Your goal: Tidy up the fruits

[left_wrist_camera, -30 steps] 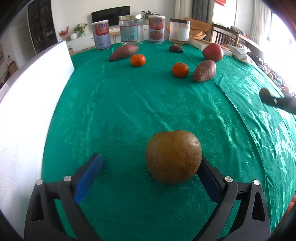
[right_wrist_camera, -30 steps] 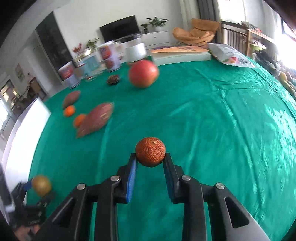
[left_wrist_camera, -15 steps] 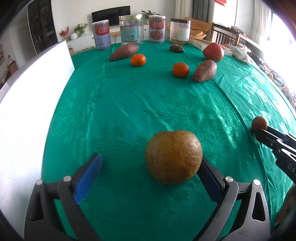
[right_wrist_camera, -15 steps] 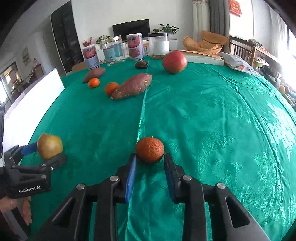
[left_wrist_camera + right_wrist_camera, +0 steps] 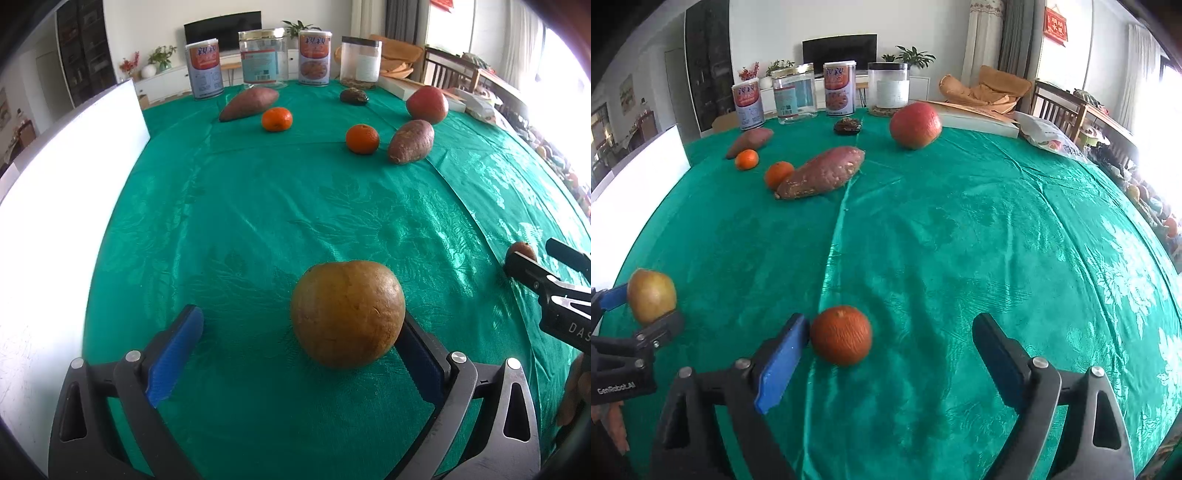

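pear (image 5: pixel 347 314): on the green tablecloth (image 5: pixel 295 206), touching the left gripper (image 5: pixel 303 343) inner right pad only; jaws spread wide.
dark orange (image 5: pixel 841 335): right of pear, against the released right gripper (image 5: pixel 890 347) left pad.
advice: back both straight off without nudging.

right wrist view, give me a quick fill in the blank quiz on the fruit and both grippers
1. The right gripper stands ____ around the dark orange.
2. The yellow-brown pear lies between the fingers of the ____ gripper.
3. The tablecloth is ____ in colour.
4. The red apple sits nearest the ____ edge of the table.

Missing words: open; left; green; far
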`<state>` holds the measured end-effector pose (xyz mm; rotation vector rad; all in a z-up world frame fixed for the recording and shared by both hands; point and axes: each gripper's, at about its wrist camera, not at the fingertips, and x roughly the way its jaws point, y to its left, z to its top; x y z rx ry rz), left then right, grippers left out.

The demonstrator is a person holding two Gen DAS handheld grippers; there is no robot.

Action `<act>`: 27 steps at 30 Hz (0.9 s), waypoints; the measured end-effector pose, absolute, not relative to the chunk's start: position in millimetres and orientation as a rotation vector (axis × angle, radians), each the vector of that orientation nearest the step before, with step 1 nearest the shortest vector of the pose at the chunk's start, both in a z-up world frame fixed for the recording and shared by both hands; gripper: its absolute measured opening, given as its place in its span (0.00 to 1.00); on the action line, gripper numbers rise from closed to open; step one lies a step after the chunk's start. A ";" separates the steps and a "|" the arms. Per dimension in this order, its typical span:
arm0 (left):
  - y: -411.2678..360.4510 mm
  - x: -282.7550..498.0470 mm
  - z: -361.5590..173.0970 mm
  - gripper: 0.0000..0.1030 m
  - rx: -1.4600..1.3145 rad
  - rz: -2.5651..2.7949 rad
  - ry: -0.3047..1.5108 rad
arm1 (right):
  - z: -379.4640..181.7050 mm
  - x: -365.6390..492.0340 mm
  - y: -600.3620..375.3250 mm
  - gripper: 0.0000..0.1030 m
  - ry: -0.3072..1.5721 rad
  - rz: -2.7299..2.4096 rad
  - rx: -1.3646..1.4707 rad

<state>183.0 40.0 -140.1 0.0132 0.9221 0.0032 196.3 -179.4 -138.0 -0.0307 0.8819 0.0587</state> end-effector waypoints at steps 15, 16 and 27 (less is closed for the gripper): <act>40.2 183.4 -140.1 0.98 0.013 0.003 0.922 | -141.3 188.7 -226.0 0.98 0.864 0.083 0.267; 40.3 183.4 -140.1 0.98 0.013 0.003 0.922 | -139.3 187.5 -221.8 0.98 0.857 0.079 0.242; 40.1 183.7 -140.2 0.99 0.013 0.004 0.922 | -132.8 181.8 -161.5 0.98 0.839 0.151 -0.062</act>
